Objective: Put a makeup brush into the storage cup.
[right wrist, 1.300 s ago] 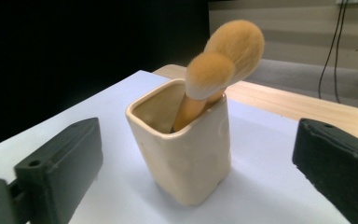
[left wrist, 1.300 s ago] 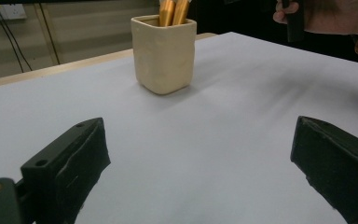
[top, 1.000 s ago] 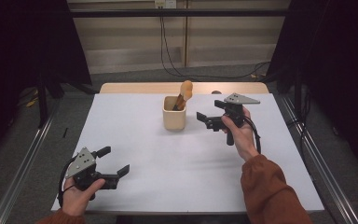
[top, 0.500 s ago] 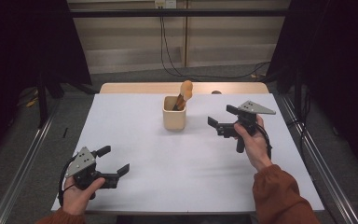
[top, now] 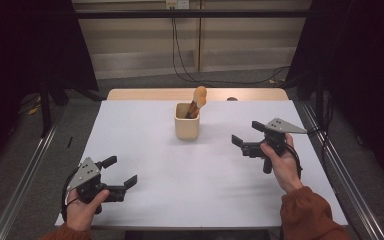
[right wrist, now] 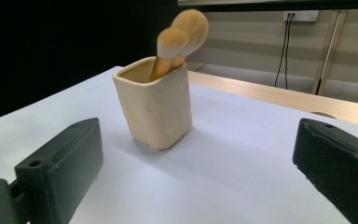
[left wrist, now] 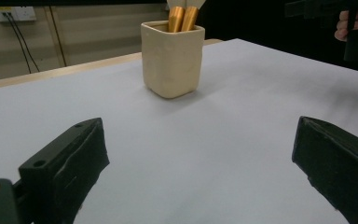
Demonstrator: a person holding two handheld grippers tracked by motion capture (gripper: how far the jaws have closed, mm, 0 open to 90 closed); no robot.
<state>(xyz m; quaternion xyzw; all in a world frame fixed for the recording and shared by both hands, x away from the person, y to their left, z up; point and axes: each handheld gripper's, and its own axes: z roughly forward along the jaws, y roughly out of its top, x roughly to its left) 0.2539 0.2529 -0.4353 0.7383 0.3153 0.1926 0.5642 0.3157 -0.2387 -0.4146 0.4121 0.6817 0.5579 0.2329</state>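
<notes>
Ahead of the right hand-held gripper (top: 247, 137), well apart from its spread, empty jaws, a cream cup (top: 187, 121) holding 2 brushes (top: 198, 99) is standing upright on the white bench (top: 180, 175). Far behind it, the left hand-held gripper (top: 119, 171) is also gaping empty.

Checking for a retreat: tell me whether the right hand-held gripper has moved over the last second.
Yes. The right hand-held gripper has drawn back from the cream cup, toward the person and the table's right edge, jaws open and empty.
</notes>
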